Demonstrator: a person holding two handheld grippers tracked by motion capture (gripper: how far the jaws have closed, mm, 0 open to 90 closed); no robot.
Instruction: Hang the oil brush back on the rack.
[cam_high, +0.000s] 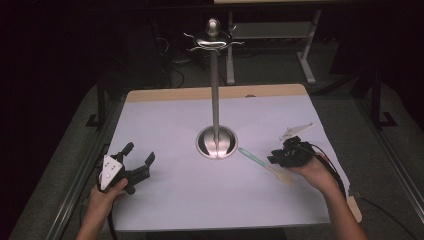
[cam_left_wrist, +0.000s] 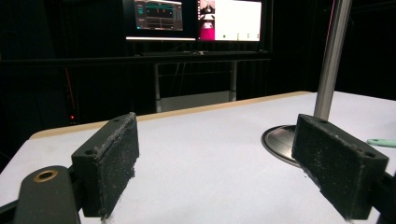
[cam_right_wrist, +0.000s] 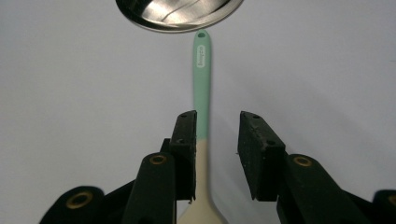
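From the high view, a slim spatula with a mint-green handle and a pale cream blade (cam_high: 265, 165) lies flat on the white-covered counter (cam_high: 200, 200), its handle end just beside the round base of the tall polished steel hook stand (cam_high: 216, 141). The right gripper (cam_high: 288, 154) hovers over the blade end, and the left gripper (cam_high: 131, 170) rests well apart from the stand.

In the left gripper view its fingers (cam_left_wrist: 109, 161) are spread wide with nothing between them.

In the right gripper view the fingers (cam_right_wrist: 187, 149) stand parted around the spatula's neck without pinching it. It looks light, with a stiff handle and likely a soft, bendy blade; the green-cream joint suits a grip. A small white label sits near the hanging hole, too blurred to read.
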